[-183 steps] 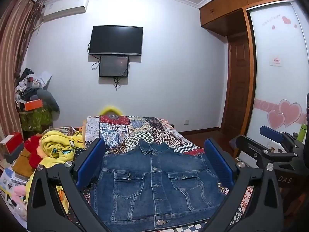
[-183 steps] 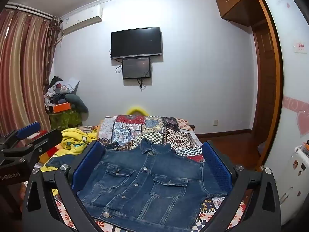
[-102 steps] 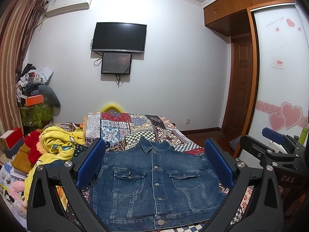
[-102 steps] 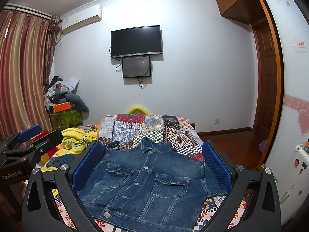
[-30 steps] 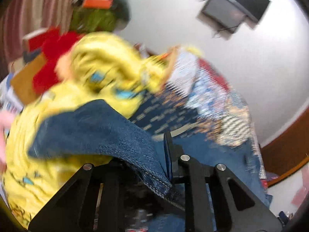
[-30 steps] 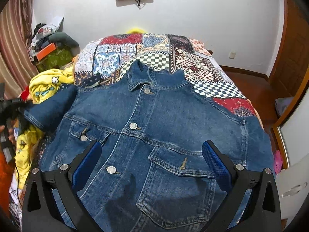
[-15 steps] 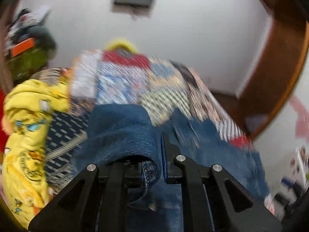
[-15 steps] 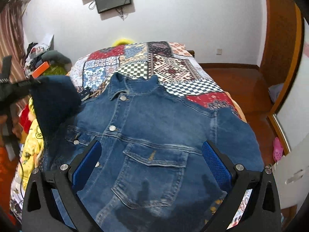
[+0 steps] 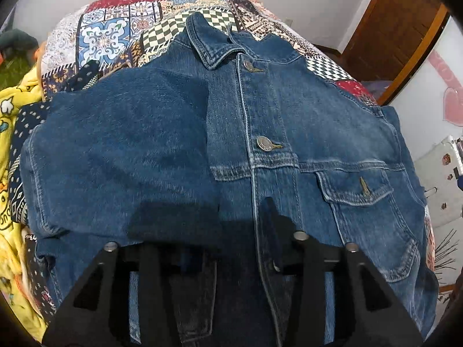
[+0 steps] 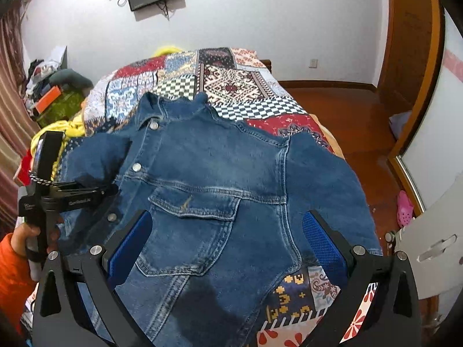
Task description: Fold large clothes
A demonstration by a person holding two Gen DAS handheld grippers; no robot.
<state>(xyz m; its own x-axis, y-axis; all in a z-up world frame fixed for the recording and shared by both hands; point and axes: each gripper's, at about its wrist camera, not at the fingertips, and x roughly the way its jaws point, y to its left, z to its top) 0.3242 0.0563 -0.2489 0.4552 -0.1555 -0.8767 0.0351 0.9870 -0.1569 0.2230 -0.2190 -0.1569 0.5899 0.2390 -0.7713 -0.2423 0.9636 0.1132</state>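
Observation:
A blue denim jacket [image 9: 289,110] lies buttoned and face up on the patchwork bed [image 9: 115,34]. Its left sleeve [image 9: 121,144] is folded across the chest. My left gripper [image 9: 231,240] points down at the sleeve's cuff edge with its jaws opening; the cuff drapes over one finger and the pads no longer press on it. The right wrist view shows the jacket [image 10: 217,159], the folded sleeve [image 10: 98,156] and the left gripper [image 10: 111,190] held by a hand in an orange sleeve. My right gripper [image 10: 227,245] hovers wide open over the jacket's lower right side, with nothing gripped.
Yellow printed bedding [image 9: 8,110] is heaped left of the jacket. The jacket's other sleeve [image 10: 318,173] lies along the bed's right edge, above the wooden floor [image 10: 361,115]. A white cabinet [image 10: 434,248] stands close on the right. Clutter [image 10: 49,92] is piled by the curtain.
The left gripper carried the sleeve from the left side over onto the jacket's chest, tipped down, and its jaws came apart. The right gripper drifted slightly and stayed open.

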